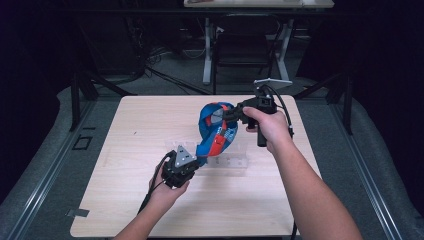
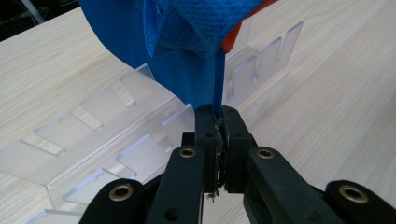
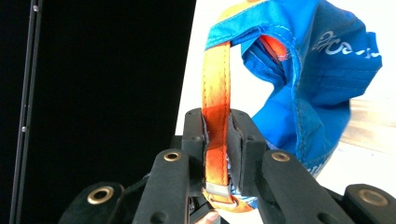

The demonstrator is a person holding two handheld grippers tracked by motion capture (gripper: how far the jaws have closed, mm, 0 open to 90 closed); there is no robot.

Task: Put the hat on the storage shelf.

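The worktop [image 1: 125, 200] carries a clear slotted rack [image 1: 227, 162]. Above it hangs the blue cap [image 1: 212, 122], stretched between both claws for control. Right claw [image 3: 217, 135]: clamped on the orange strap [image 3: 216, 93]. Left claw [image 2: 218, 135]: pinched shut on the cap's blue edge.

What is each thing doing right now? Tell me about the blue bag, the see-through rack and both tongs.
Blue bag: lifted off the table, stretched between both tongs.
Orange strap: pinched in the right tongs.
Left tongs: shut on the bag's blue edge.
Right tongs: shut.
Clear rack: lying on the table, nothing in it.
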